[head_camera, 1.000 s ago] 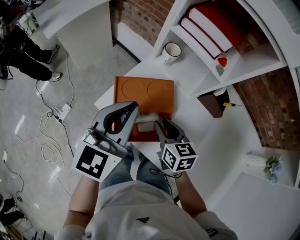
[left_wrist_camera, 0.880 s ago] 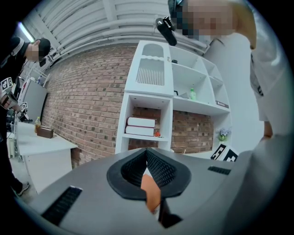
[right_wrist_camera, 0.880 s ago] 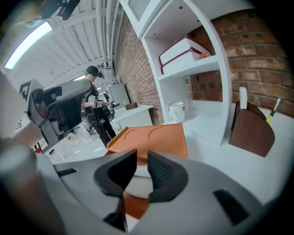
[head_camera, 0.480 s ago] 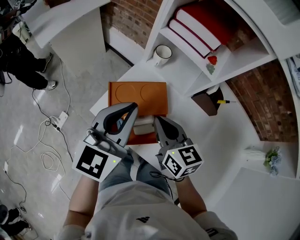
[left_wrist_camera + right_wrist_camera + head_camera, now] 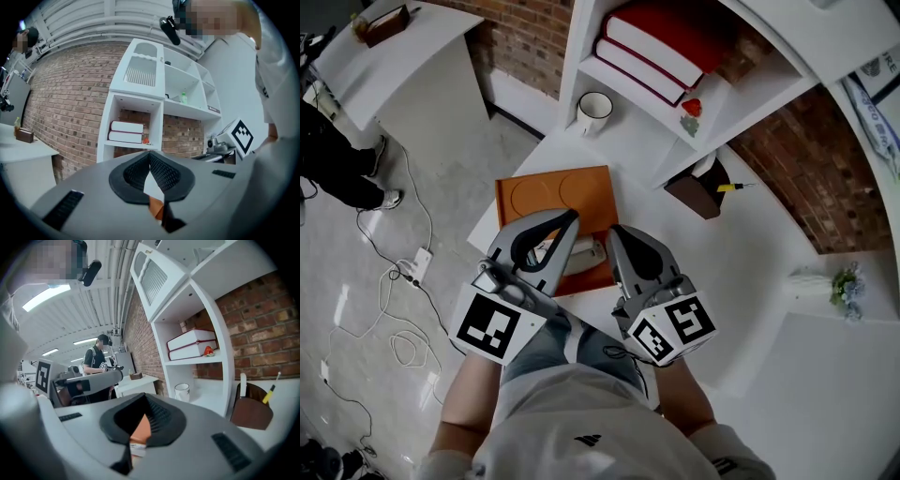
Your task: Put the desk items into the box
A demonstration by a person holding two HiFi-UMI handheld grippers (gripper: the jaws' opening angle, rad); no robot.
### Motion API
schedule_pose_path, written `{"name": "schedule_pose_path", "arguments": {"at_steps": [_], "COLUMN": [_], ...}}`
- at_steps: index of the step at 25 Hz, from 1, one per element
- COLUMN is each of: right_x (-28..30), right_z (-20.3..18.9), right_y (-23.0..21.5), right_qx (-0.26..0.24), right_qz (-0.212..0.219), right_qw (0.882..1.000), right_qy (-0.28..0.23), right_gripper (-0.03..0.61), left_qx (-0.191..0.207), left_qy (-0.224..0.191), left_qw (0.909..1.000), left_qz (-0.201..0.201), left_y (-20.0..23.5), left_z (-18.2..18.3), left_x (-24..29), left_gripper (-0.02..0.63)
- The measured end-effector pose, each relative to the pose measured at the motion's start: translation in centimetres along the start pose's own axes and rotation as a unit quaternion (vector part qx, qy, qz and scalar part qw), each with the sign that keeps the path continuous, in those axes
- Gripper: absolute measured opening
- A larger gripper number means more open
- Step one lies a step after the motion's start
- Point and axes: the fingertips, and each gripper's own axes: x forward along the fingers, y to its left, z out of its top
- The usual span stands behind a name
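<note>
Right gripper [image 5: 616, 234] and left gripper [image 5: 570, 220] are both pressed together, empty, flanking the white item [image 5: 587, 253] in the box [image 5: 551, 192] near the desk [image 5: 712, 272] edge. If you bump the box, it could slide off.

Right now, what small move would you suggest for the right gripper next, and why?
Probably open the right gripper: its jaws are shut on nothing, while the mug and brown pen holder stand on the desk, outside the orange box.
</note>
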Motion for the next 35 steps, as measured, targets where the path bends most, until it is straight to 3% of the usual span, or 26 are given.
{"name": "schedule_pose_path", "arguments": {"at_steps": [22,35], "right_x": [-3.9,-6.6], "right_z": [4.6,5.2], "right_y": [-1.2,-2.3], "right_qx": [-0.029,-0.04], "right_qz": [-0.054,-0.092], "right_qw": [0.996,0.991], "right_qy": [-0.072,-0.087], "right_gripper": [0.009,0.009], "left_qx": [0.005,0.01], "left_qy": [0.007,0.008], "left_qw": [0.9955,0.9892], "left_qz": [-0.094,-0.146], "left_y": [-4.4,-7.5], "left_z": [0.0,0.2], "left_x": [3.9,5.6], "left_gripper": [0.014,0.014]}}
